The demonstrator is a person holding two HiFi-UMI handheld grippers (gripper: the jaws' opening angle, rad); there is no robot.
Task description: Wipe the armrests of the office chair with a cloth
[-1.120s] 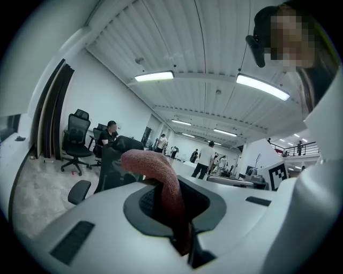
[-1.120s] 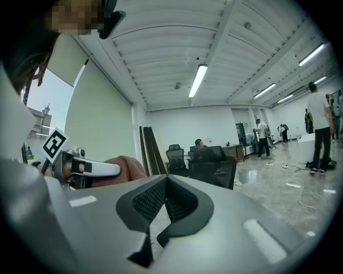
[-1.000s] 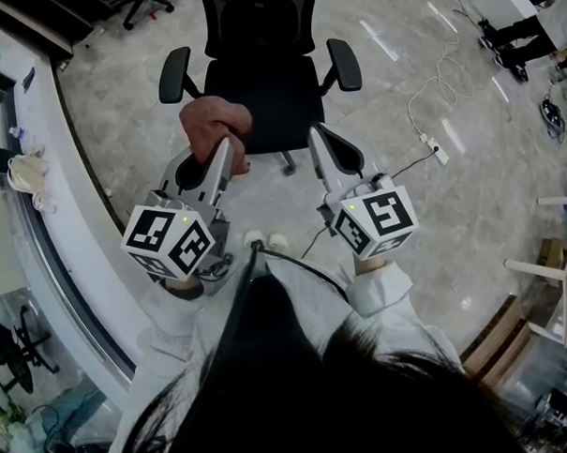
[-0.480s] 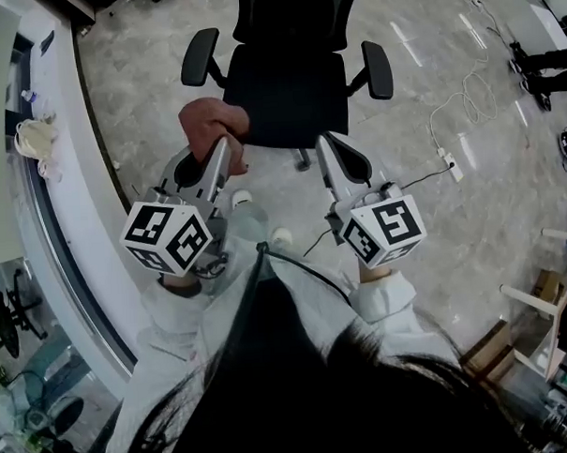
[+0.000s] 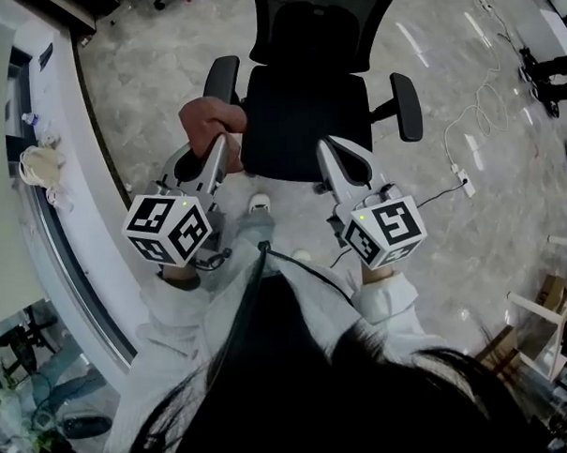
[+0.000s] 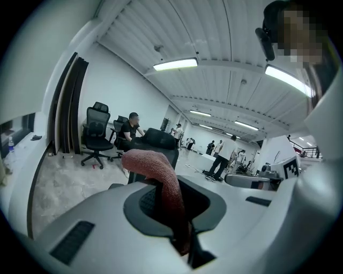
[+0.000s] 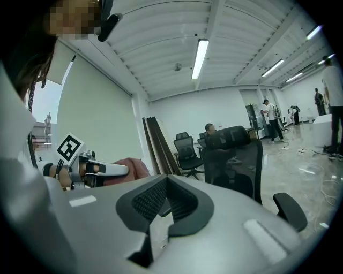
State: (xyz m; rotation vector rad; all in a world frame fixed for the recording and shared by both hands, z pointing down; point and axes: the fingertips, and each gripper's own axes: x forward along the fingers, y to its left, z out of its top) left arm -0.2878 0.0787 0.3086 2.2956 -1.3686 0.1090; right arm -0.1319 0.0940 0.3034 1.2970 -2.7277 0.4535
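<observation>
My left fingers (image 5: 215, 169) pinch the soft, light, floppy cloth (image 5: 208, 118) by its bunched edge beside the office chair (image 5: 305, 117), and my right fingers (image 5: 339, 167) are clenched empty.

Left gripper (image 5: 220, 150), right gripper (image 5: 327, 151): both closed

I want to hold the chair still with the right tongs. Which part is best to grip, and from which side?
Probably the armrest nearest the right tongs: come from its front end, jaws across its narrow width. It is long, slim and free on both sides. The tongs are shut now, so open them first.
</observation>
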